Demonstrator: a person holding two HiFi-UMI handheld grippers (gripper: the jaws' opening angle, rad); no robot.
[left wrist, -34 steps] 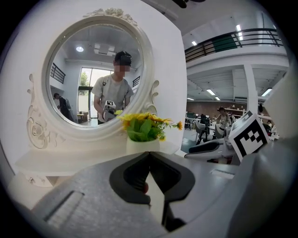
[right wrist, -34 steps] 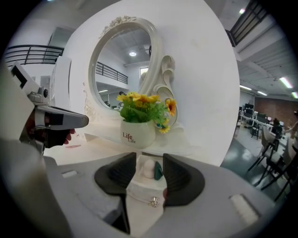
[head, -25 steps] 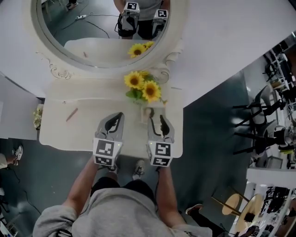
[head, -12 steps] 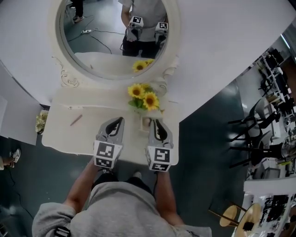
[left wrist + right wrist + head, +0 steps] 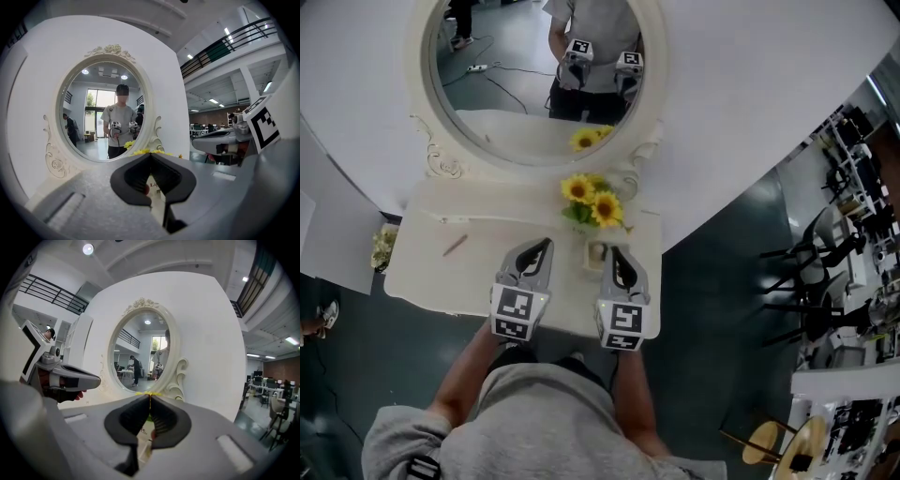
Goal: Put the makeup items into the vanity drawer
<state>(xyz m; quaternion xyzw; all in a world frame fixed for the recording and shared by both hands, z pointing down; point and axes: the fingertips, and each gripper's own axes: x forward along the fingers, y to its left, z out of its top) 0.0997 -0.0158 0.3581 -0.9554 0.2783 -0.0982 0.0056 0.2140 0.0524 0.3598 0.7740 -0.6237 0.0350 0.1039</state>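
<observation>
Left claw (image 5: 545, 243) closed, right claw (image 5: 615, 252) just closed, both empty, over cream vanity top (image 5: 427, 258) near sunflowers (image 5: 592, 200), oval mirror (image 5: 525, 84) behind.

- The table (image 5: 487, 225) lies right in front of you, and the mirror (image 5: 525, 75) stands at its far edge, at your 12 o'clock.
- The sunflowers (image 5: 592, 202) stand on the table at the mirror's 5 o'clock.
- A small box (image 5: 596, 253) sits at the sunflowers' 6 o'clock, between your left gripper (image 5: 546, 243) and your right gripper (image 5: 614, 251), nearer the right one.
- A pencil (image 5: 455, 245) lies on the table at your left gripper's 9 o'clock, well apart from it.
</observation>
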